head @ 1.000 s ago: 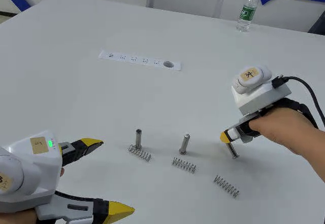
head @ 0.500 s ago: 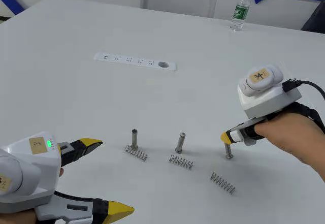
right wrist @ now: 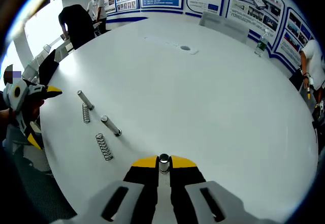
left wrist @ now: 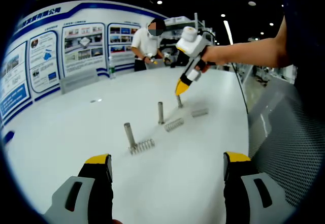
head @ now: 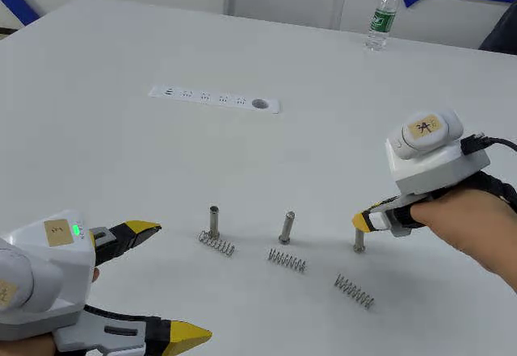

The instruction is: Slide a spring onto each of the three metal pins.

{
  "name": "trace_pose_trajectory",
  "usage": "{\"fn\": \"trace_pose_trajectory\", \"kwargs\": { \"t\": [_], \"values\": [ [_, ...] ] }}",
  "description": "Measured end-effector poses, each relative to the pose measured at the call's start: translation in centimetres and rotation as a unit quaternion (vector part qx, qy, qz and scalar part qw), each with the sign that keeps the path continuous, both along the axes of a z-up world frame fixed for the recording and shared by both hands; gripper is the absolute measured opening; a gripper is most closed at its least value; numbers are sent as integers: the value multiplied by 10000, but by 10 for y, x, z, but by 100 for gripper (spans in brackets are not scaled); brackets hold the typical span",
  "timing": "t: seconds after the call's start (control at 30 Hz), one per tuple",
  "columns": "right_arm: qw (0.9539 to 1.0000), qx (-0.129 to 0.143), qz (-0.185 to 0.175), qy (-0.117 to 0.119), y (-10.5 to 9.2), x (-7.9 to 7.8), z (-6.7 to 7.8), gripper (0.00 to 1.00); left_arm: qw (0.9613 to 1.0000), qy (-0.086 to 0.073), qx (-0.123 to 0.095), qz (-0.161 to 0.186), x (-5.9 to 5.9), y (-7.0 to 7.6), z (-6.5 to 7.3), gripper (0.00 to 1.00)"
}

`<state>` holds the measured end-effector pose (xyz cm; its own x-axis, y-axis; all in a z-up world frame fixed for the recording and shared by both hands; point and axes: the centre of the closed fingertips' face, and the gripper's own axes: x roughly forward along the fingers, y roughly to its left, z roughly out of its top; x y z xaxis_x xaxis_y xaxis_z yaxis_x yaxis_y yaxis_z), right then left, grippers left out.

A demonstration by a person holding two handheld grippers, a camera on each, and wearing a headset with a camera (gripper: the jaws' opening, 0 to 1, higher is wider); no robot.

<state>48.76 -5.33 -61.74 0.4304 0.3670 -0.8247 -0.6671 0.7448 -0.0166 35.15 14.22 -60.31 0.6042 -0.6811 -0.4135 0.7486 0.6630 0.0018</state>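
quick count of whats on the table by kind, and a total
metal pin: 3
spring: 3
power strip: 1
water bottle: 1
total: 8

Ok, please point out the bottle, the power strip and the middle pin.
Bottle point(head: 380, 19): head view, on its label.
Power strip point(head: 214, 98): head view, middle of its top face.
Middle pin point(head: 286, 228): head view, halfway up its shaft.

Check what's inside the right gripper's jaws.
The right gripper is shut on the rightmost pin, whose top pokes out between the jaws. The shaft below them is bare. The clamped stretch is covered.
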Motion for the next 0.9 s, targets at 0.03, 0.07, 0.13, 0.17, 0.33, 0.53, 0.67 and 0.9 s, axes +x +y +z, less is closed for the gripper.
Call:
{"fn": "trace_pose_trajectory", "kwargs": {
  "t": [0.03,0.07,0.13,0.17,0.33,0.53,0.67,0.9],
  "values": [
    [10000,12,-4,2,0,1,-1,9,10000,2,1,1,0,0,0,92],
    [10000,22,-4,2,0,1,-1,9,10000,3,-2,1,0,0,0,92],
    [10000,17,-5,15,0,1,-1,9,10000,4,6,-7,0,0,0,92],
    [10000,19,-3,12,0,1,-1,9,10000,3,10,-12,0,0,0,92],
    [10000,29,27,15,0,2,-2,9,10000,-2,2,-21,1,-1,0,92],
    [10000,46,42,3,0,0,-2,9,10000,-6,0,-8,1,0,0,92],
    [10000,40,68,-12,-1,0,-2,9,10000,3,17,-6,0,1,-1,92],
    [10000,5,92,-14,-4,-2,-4,9,10000,3,18,-19,0,-1,0,92]
  ]
}}
